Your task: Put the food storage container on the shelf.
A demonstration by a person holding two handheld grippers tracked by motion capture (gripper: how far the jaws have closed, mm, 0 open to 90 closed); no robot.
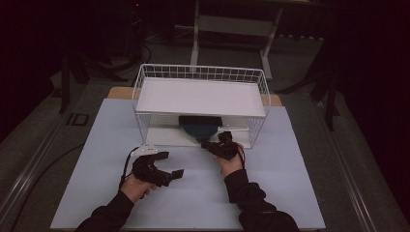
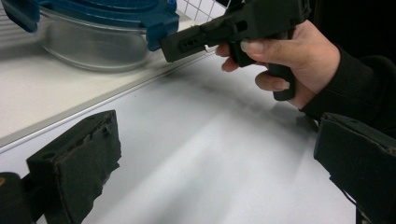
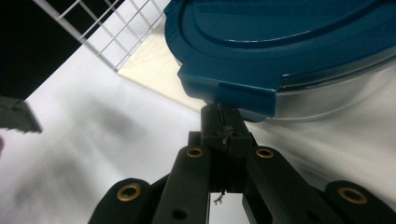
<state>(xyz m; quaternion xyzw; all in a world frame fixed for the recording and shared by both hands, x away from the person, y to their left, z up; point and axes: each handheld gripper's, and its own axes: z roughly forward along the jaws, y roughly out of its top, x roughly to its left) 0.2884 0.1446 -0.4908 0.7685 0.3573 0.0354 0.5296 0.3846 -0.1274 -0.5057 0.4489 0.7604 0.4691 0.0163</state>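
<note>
Clear container [image 2: 93, 46] with blue lid [image 3: 280, 42] sits on the lower level of the white wire rack [image 1: 200, 72], near its front edge, toward the middle. Lid is on; one of its side latch tabs [image 3: 229, 93] faces the front.

Progress, as I judge it: early. The container is not yet drawn out or lifted, and the lid appears seated. Pulling it out or working the latch remains.

Right gripper [image 3: 223, 122]: jaws pressed together, tips tucked just under the latch tab, seemingly touching it; nothing pinched that I can make out. Left gripper [image 1: 167, 165]: jaws spread wide, empty, hovering over the white table mat [image 1: 193, 193] near its middle, left of the container, well short of the rack.
</note>
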